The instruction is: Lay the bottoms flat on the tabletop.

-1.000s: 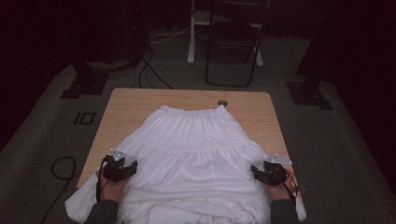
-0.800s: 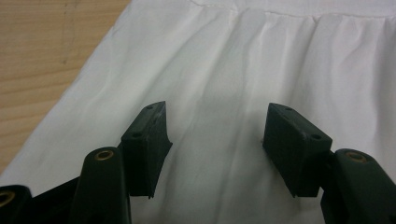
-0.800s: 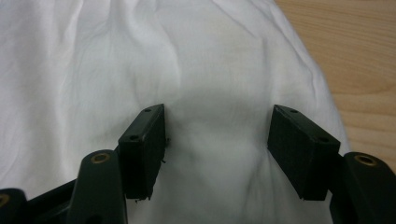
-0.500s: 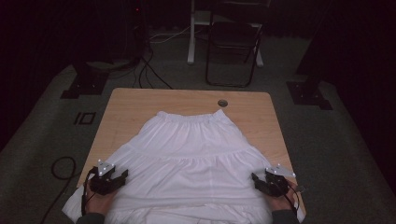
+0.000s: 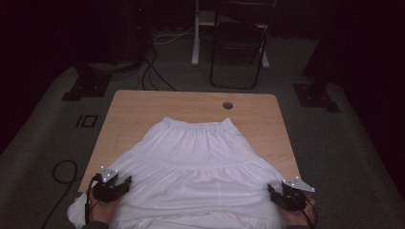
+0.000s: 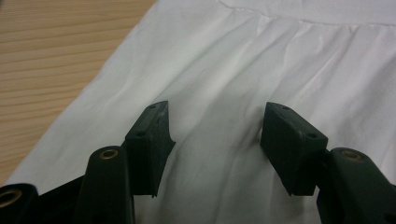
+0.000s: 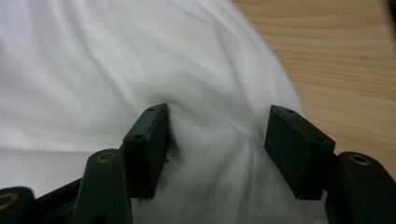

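On the table lies a white skirt: light, floppy, probably slippery. Left gripper and right gripper are both spread over it, not pinching; I'd grab the hem corners.

No legible text or labels

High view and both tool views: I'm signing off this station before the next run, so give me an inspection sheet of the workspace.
Surface: wooden table, bare at the far end, with a round hole.
Job's things: white skirt spread flat, waistband far, hem hanging over the near edge.
Clutter: nothing seen.
Grippers: left tool and right tool rest on the skirt's near corners, jaws apart, cloth between them, not pinched.
Cables: a cable trails from the left tool; more cables lie on the floor.
Surroundings: dark room, folding chair, stand bases.
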The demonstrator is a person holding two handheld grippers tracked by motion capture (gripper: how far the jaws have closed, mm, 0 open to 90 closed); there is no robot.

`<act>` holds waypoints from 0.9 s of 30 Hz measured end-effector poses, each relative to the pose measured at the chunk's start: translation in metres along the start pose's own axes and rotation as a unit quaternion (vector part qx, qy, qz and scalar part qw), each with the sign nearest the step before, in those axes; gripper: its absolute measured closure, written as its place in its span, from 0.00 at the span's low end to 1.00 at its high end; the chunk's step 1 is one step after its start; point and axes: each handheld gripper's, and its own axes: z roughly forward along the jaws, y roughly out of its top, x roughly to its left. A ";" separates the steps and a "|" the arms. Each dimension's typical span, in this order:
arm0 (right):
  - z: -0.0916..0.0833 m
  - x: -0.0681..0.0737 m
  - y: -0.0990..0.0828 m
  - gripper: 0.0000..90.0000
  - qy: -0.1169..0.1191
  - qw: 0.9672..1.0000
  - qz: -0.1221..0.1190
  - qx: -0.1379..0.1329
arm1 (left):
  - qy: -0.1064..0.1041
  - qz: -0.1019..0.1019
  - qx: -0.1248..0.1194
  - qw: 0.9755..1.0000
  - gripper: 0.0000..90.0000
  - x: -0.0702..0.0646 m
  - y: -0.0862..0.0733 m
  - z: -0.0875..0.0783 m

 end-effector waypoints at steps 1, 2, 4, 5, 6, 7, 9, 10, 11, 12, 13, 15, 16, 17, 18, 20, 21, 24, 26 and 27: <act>0.000 -0.007 0.000 0.43 -0.008 1.000 0.008 -0.001 | -0.007 0.008 0.002 1.000 0.47 -0.004 0.000 -0.001; 0.000 -0.012 0.000 0.43 -0.015 1.000 0.015 -0.001 | -0.019 0.019 0.004 1.000 0.47 -0.011 -0.001 -0.002; 0.001 -0.025 0.000 0.43 -0.035 0.999 0.024 -0.004 | -0.033 0.036 0.009 0.999 0.47 -0.021 -0.002 -0.004; 0.002 -0.031 0.000 0.43 -0.045 0.999 0.029 -0.005 | -0.036 0.039 0.009 0.999 0.47 -0.024 -0.003 -0.005; 0.003 -0.034 0.001 0.43 -0.048 0.998 0.034 -0.004 | -0.037 0.041 0.011 0.998 0.47 -0.025 -0.003 -0.006; 0.004 -0.038 0.002 0.43 -0.044 0.998 0.043 -0.003 | -0.038 0.041 0.011 0.998 0.48 -0.024 -0.003 -0.007; 0.004 -0.038 0.003 0.44 -0.041 0.998 0.043 -0.002 | -0.029 0.031 0.008 0.999 0.53 -0.019 -0.004 -0.007; 0.004 -0.037 0.002 0.44 -0.040 0.998 0.045 -0.004 | -0.021 0.026 0.009 0.999 0.53 -0.014 -0.004 -0.007; 0.003 -0.035 0.001 0.44 -0.039 0.998 0.045 -0.005 | -0.015 0.019 0.007 1.000 0.54 -0.010 -0.004 -0.007; 0.003 -0.033 0.001 0.44 -0.037 0.998 0.042 -0.005 | -0.005 0.008 0.007 1.000 0.54 -0.003 -0.004 -0.007; 0.001 -0.028 0.000 0.44 -0.033 0.999 0.038 -0.004 | 0.001 0.004 0.007 1.000 0.54 0.003 -0.005 -0.008; -0.001 -0.018 -0.002 0.44 -0.022 0.999 0.028 -0.003 | 0.016 -0.010 0.005 1.000 0.55 0.016 -0.006 -0.008; -0.002 -0.014 -0.003 0.43 -0.017 1.000 0.024 -0.002 | 0.026 -0.020 0.005 0.999 0.56 0.023 -0.006 -0.009; -0.004 -0.007 -0.005 0.43 -0.007 1.000 0.014 -0.001 | 0.030 -0.025 0.005 0.999 0.56 0.026 -0.006 -0.009; -0.005 -0.003 -0.005 0.43 0.000 1.000 0.007 0.001 | 0.032 -0.029 0.004 0.999 0.56 0.029 -0.006 -0.009; -0.007 0.003 -0.005 0.42 0.009 1.000 -0.005 0.008 | 0.031 -0.029 0.004 0.999 0.56 0.030 -0.005 -0.008; -0.007 0.005 -0.004 0.42 0.007 1.000 -0.006 0.011 | 0.031 -0.031 0.007 0.999 0.55 0.030 -0.004 -0.008; -0.005 0.007 0.001 0.40 0.005 1.000 -0.010 0.008 | 0.018 -0.043 0.018 0.999 0.51 0.026 0.005 -0.005; -0.004 0.009 0.007 0.39 0.008 1.000 -0.014 0.002 | 0.011 -0.041 0.008 0.999 0.50 0.018 0.014 -0.003; -0.001 0.011 0.014 0.38 0.013 1.000 -0.020 -0.002 | 0.004 -0.038 0.004 0.999 0.50 0.013 0.019 0.000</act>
